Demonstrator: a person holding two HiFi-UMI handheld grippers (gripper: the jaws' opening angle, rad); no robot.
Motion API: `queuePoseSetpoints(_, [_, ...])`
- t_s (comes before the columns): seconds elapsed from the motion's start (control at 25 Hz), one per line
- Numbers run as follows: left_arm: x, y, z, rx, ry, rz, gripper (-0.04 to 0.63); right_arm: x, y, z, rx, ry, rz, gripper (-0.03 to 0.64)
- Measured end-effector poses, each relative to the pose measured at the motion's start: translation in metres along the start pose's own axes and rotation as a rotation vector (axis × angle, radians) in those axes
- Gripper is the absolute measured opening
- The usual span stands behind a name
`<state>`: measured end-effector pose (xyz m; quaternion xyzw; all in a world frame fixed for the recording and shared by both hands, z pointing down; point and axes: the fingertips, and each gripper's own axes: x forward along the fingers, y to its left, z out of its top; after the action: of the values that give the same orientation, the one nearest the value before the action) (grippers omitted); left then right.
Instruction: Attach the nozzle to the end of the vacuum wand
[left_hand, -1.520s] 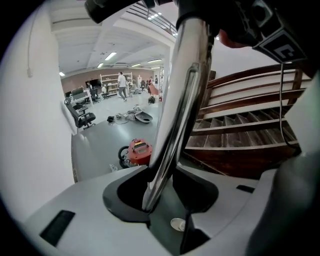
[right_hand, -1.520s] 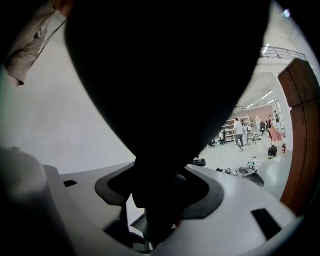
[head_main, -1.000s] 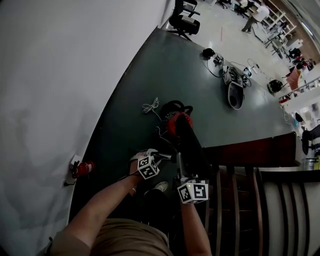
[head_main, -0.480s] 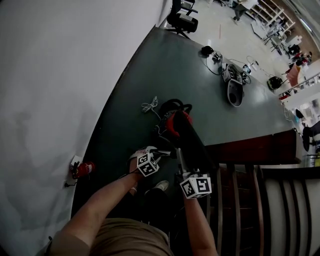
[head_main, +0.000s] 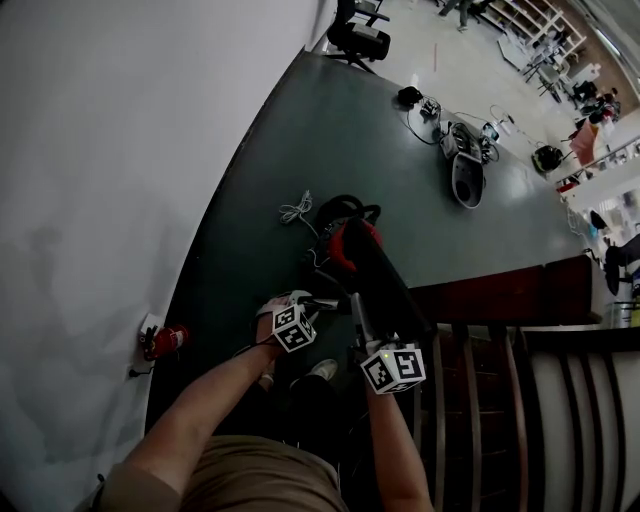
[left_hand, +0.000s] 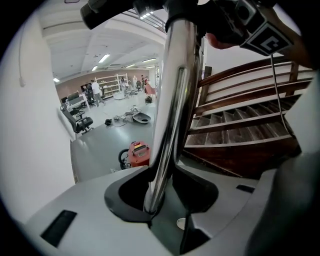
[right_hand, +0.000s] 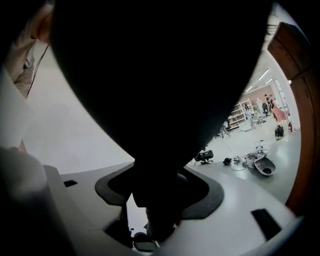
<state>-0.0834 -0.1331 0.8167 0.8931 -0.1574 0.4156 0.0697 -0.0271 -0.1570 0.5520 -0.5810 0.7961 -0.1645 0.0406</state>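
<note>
Two grippers, both clamped. My left gripper (left_hand: 159, 202) is closed on the chrome vacuum wand (left_hand: 172, 100), which runs straight out between its jaws. My right gripper (right_hand: 159, 215) is closed on a broad black body, probably the nozzle (right_hand: 160, 75), held near the wand's far end. Beyond, the red vacuum (head_main: 345, 245) rests on the dark floor (head_main: 330, 140). Compared with a second ago, both grips are unchanged and the grippers have barely shifted.

Office chair (head_main: 358, 38), wooden staircase (head_main: 497, 296)
</note>
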Motion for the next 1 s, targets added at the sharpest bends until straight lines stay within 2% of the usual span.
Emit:
queuePoseSetpoints(0.24, [0.001, 0.002, -0.002, 0.049, 0.035, 0.001, 0.152, 0.010, 0.001, 0.000, 0.008, 0.047, 0.005, 0.273])
queuePoseSetpoints(0.48, [0.005, 0.001, 0.003, 0.066, 0.042, -0.048, 0.153, -0.015, -0.002, 0.002, -0.041, -0.129, -0.096, 0.271])
queuePoseSetpoints(0.56, [0.008, 0.000, 0.004, 0.095, 0.047, -0.054, 0.152, -0.013, -0.006, 0.002, -0.028, -0.092, -0.097, 0.270])
queuePoseSetpoints(0.68, [0.007, -0.001, 0.004, 0.110, 0.045, -0.053, 0.152, 0.001, -0.008, 0.003, -0.010, 0.004, -0.048, 0.270])
queuePoseSetpoints(0.84, [0.009, -0.002, 0.002, 0.144, 0.074, -0.070, 0.152, -0.003, -0.009, 0.001, -0.013, -0.029, -0.051, 0.270])
queuePoseSetpoints(0.92, [0.008, -0.007, 0.005, 0.167, 0.082, -0.093, 0.152, -0.006, -0.011, 0.000, -0.014, -0.008, -0.037, 0.270])
queuePoseSetpoints(1.0, [0.007, -0.009, 0.008, 0.157, 0.073, -0.094, 0.152, -0.006, -0.010, 0.000, -0.013, 0.014, -0.025, 0.270])
